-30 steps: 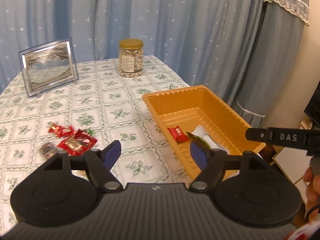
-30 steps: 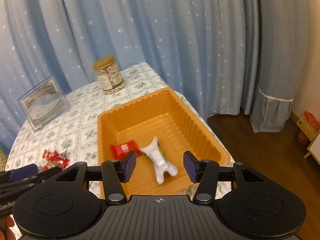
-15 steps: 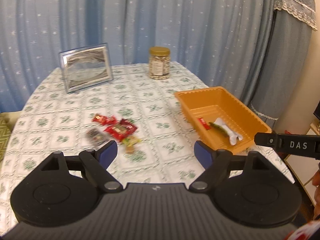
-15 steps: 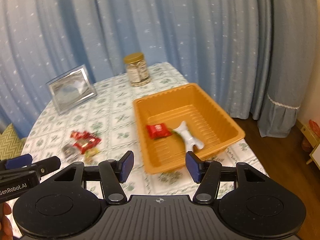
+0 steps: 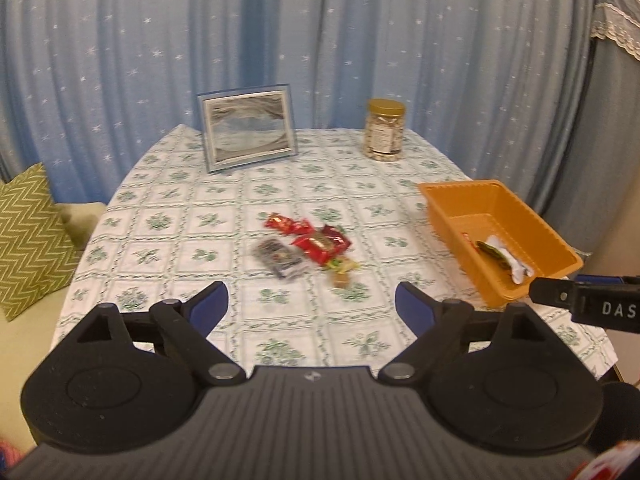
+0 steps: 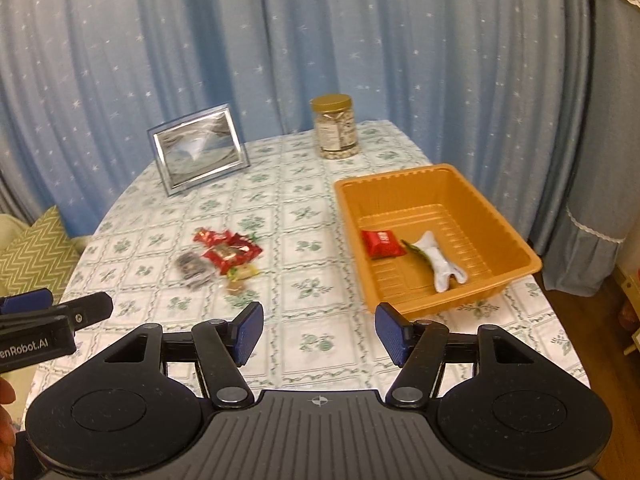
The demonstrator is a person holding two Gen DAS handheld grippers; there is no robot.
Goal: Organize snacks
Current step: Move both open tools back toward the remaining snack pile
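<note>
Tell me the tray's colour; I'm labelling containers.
Orange tray; clearest in the right wrist view.

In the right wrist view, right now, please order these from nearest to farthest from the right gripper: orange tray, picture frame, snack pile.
From the right gripper:
1. Orange tray, near rim just ahead, to the right.
2. Snack pile, middle of table, to the left.
3. Picture frame, upright at the far left.

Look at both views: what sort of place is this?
Probably a home living or dining room: a table with a floral tablecloth, star-patterned blue curtains, a picture frame and a zigzag cushion.
</note>
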